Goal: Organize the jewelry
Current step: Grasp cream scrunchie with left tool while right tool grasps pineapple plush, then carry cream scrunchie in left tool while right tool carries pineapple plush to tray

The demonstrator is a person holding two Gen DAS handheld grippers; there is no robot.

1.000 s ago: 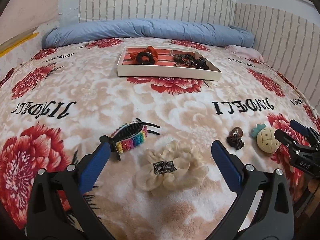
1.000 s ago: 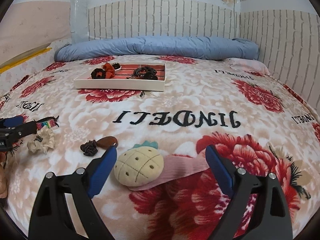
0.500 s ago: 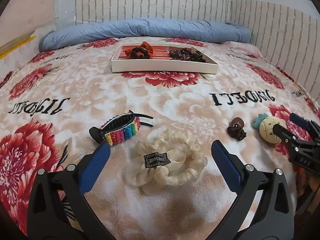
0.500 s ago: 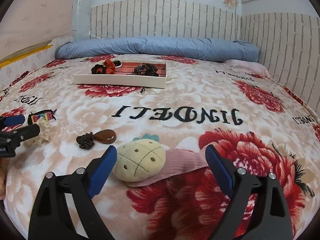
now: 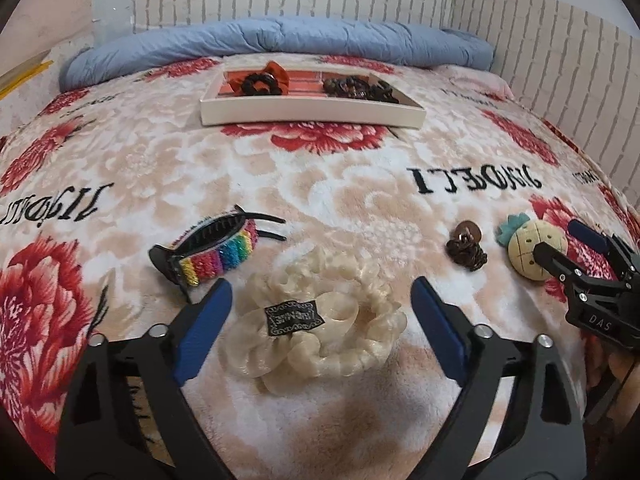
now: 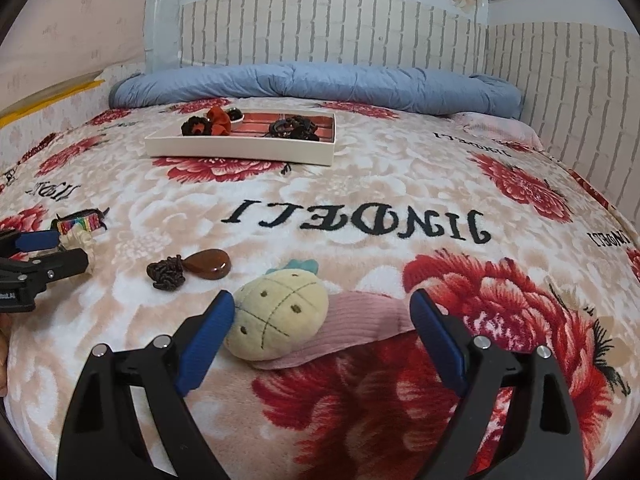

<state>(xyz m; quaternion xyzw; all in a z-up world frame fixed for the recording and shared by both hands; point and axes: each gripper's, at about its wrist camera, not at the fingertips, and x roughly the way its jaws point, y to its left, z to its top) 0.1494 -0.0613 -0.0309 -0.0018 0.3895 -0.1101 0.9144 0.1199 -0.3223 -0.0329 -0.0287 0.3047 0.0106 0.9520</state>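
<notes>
- Since a second ago the left claw (image 5: 322, 308) has come lower over the cream scrunchie (image 5: 316, 320), which now lies between its blue pads; the jaws are closing but not yet pressing on it.
- To do this well, I would sink the pads deep enough to catch the bunched fabric, not the plush blanket (image 5: 328, 184) of the bed under it.
- The right claw (image 6: 322, 320) stands wide, holding nothing, with the pineapple plush clip (image 6: 280, 320) on its pink band between its pads.
- The rainbow claw clip (image 5: 216, 252) lies just beside the left pad and could snag.
- The brown teardrop hair tie (image 6: 188, 270) sits between the two claws.
- The white tray (image 5: 312, 114), well apart up the bed, already holds dark ties and a red scrunchie.
</notes>
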